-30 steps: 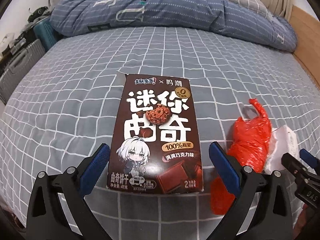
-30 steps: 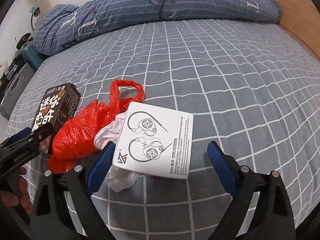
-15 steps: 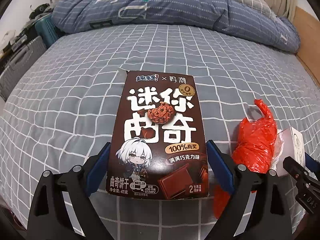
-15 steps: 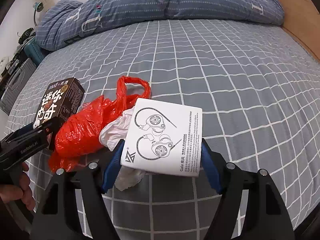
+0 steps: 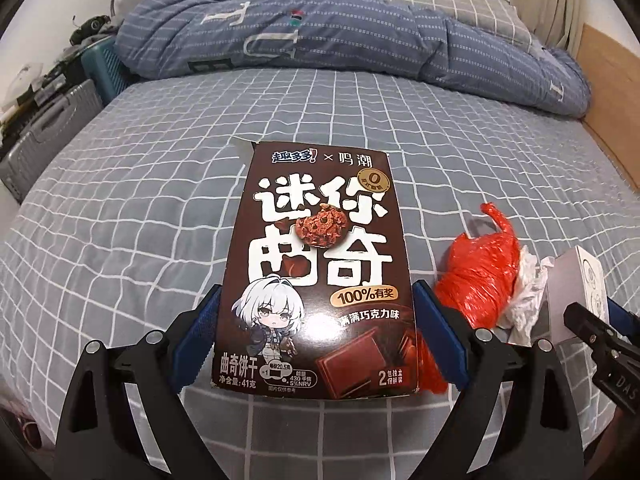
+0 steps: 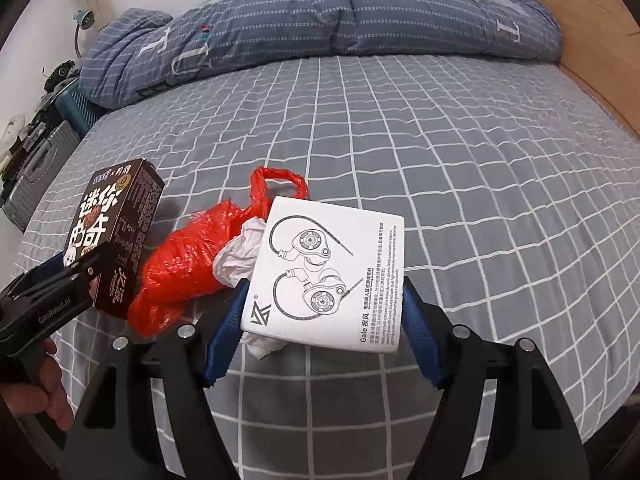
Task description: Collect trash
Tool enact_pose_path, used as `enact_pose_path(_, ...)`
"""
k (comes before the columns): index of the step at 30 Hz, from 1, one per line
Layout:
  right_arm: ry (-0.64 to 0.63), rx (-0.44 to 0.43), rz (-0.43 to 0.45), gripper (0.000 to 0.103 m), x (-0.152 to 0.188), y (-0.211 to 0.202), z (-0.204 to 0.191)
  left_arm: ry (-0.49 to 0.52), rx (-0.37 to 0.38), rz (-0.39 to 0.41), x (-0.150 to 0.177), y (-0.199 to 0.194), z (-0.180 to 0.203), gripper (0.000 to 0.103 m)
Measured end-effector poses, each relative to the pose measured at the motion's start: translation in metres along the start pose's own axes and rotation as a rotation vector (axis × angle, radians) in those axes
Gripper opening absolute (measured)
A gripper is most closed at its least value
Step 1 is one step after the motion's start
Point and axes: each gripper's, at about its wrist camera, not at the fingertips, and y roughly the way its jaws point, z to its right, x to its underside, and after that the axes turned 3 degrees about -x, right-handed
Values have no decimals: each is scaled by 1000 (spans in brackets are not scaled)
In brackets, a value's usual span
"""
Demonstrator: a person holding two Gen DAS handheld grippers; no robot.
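Now left claw [image 5: 316, 336] clamps glossy brown cookie carton [image 5: 320, 268]; right claw [image 6: 322, 332] clamps flat white earphone box [image 6: 328, 268].

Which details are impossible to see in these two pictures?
- Cookie box: contents hidden by its own walls, both views.
- Red plastic bag: crumpled, contents not visible; in the left wrist view a gripper finger covers its lower part.
- White earphone box: hides part of the white tissue in the right wrist view.

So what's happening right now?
Left gripper clamps brown cardboard cookie box. Right gripper clamps white earphone box. Red plastic bag, crumpled tissue remain.
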Motion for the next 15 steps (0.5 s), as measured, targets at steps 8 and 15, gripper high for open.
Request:
enact_pose_path(8,4,3,31,69,9,-25,-2,-18,15,10,9,-12,-6,89)
enact_pose_path(15,6,-1,39,69,17,-41,-5,-28,30,21,21,-37,-14,89)
